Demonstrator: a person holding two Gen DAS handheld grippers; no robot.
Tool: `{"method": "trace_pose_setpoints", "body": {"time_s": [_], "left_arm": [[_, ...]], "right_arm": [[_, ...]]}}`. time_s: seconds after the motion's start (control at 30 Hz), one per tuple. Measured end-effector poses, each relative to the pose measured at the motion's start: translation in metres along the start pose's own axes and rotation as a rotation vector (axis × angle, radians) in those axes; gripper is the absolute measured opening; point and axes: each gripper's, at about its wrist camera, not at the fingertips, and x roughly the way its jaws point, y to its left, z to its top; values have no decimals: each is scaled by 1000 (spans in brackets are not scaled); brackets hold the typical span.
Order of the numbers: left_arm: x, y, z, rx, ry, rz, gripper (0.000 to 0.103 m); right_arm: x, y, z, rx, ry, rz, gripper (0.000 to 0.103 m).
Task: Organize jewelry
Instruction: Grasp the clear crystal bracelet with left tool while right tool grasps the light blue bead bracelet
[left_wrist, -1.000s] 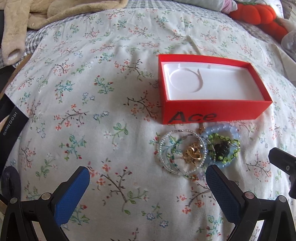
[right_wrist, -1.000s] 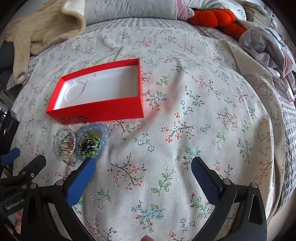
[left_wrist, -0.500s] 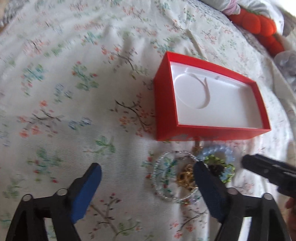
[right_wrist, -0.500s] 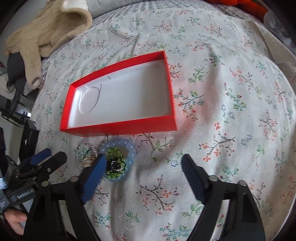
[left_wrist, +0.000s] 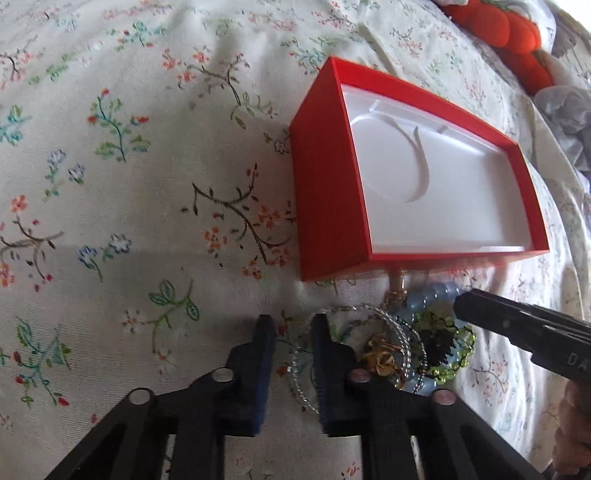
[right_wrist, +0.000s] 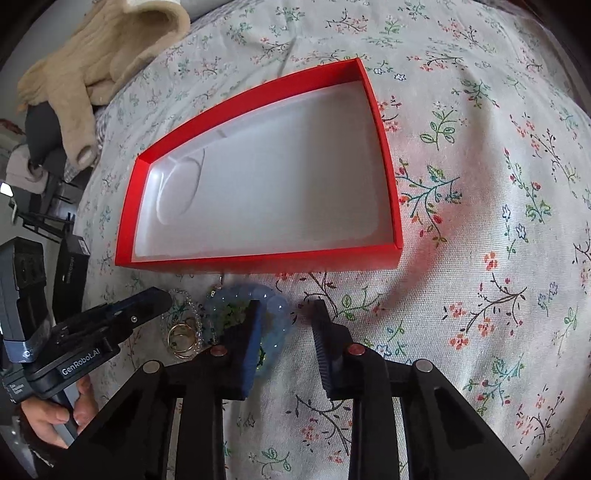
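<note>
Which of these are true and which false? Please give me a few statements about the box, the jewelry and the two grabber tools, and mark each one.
1. The red box holds no jewelry. True: only its white liner shows.
2. The jewelry lies inside the box. False: the jewelry pile lies on the floral bedspread, just in front of the box.
3. A pale blue bead bracelet is part of the pile. True.
4. Both grippers gape wide. False: the left gripper and right gripper have just been closing, and their jaws now stand narrow. A strand of the clear bead bracelet lies between the left fingers and the blue bracelet's rim between the right ones. Neither looks clamped yet.
</note>
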Motion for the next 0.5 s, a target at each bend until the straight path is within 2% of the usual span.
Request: {"method": "trace_pose_setpoints", "body": {"time_s": [0.07,0.17,0.3,0.5], "left_arm": [[3,-4,2,12,1,6,7],[4,-7,-1,14,-6,8,2],[1,-9,-8,-2,-22,3,0],[-11,-24,-16,16,-51,-2,0]], "right_arm": [[1,0,1,-11,-2,-7,22],[2,6,1,-41,-13,-31,12],[-1,12,-1,-73,-27,-64,12],[-18,16,-6,-76,-71,-28,12]]}}
